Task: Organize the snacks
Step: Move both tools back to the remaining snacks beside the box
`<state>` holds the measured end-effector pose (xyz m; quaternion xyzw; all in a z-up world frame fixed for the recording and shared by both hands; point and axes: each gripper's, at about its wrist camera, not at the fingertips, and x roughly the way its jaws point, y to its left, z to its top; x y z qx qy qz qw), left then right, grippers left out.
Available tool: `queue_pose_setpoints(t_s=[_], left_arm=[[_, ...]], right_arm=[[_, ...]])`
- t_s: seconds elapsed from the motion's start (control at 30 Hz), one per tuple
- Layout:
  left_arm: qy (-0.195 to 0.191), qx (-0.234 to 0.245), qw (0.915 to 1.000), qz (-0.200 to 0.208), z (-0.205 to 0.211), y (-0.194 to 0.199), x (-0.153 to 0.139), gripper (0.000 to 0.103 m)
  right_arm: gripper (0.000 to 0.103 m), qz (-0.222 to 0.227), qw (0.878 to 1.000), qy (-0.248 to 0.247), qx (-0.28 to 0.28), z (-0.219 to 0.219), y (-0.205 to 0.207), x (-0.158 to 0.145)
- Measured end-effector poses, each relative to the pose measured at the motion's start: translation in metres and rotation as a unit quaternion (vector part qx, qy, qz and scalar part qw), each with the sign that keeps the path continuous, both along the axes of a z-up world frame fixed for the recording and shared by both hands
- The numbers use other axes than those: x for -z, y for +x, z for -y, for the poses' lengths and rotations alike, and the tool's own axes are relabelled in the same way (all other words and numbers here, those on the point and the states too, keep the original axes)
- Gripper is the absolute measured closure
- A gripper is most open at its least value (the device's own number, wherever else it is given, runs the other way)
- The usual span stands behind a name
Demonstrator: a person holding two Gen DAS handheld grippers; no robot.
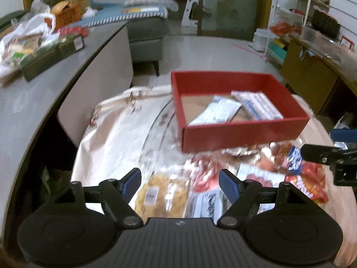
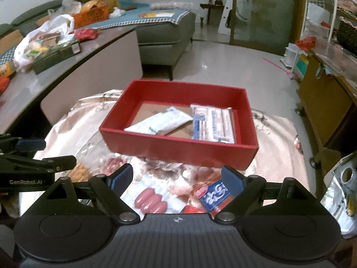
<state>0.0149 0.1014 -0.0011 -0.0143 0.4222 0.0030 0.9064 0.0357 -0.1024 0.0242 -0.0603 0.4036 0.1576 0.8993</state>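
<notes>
A red box point(image 1: 241, 131) point(image 2: 178, 149) stands on a round table covered with a shiny cloth point(image 1: 111, 134). In it lie a white packet point(image 1: 216, 111) point(image 2: 160, 121) and a blue-and-white pack point(image 1: 258, 106) point(image 2: 212, 125). Loose snacks are piled in front of the box. My left gripper point(image 1: 179, 176) point(image 2: 51, 153) hangs open above a yellow packet point(image 1: 160, 196) and a white one point(image 1: 207, 205). My right gripper point(image 2: 177, 173) point(image 1: 321, 156) is open over a sausage packet point(image 2: 150, 201) and a red-and-blue packet point(image 2: 214, 194). Neither holds anything.
A grey counter point(image 2: 67, 67) on the left carries plastic bags, a green box point(image 2: 55, 55) and an orange basket. A grey sofa point(image 2: 165, 33) stands behind it. A wooden cabinet point(image 2: 323, 102) and a wire rack line the right. A silver pouch point(image 2: 341, 192) sits by the table's right edge.
</notes>
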Motion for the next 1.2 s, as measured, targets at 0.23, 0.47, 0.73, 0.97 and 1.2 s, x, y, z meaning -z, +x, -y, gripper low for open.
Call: queue_pose_setpoints(t_s=[0.23, 0.47, 0.73, 0.97, 1.2], left_arm=[[0.017, -0.008, 0.9991, -0.038, -0.013, -0.009, 0.023, 0.033], [0.007, -0.013, 0.997, -0.076, -0.016, 0.016, 0.048, 0.033], [0.023, -0.031, 0.9929, -0.113, -0.011, 0.029, 0.069, 0.039], [-0.057, -0.063, 0.9926, -0.087, -0.034, 0.01, 0.038, 0.067], [-0.102, -0.073, 0.9874, -0.096, -0.048, 0.006, 0.038, 0.072]], right_arm=[[0.011, -0.016, 0.999, -0.007, -0.029, -0.012, -0.014, 0.007], [0.011, -0.03, 0.999, -0.009, -0.035, -0.014, -0.015, 0.012], [0.011, -0.053, 0.997, -0.009, -0.047, -0.021, -0.012, 0.022], [0.011, -0.077, 0.995, 0.007, -0.066, -0.048, -0.006, 0.031], [0.012, -0.12, 0.988, 0.02, -0.093, -0.095, 0.001, 0.05]])
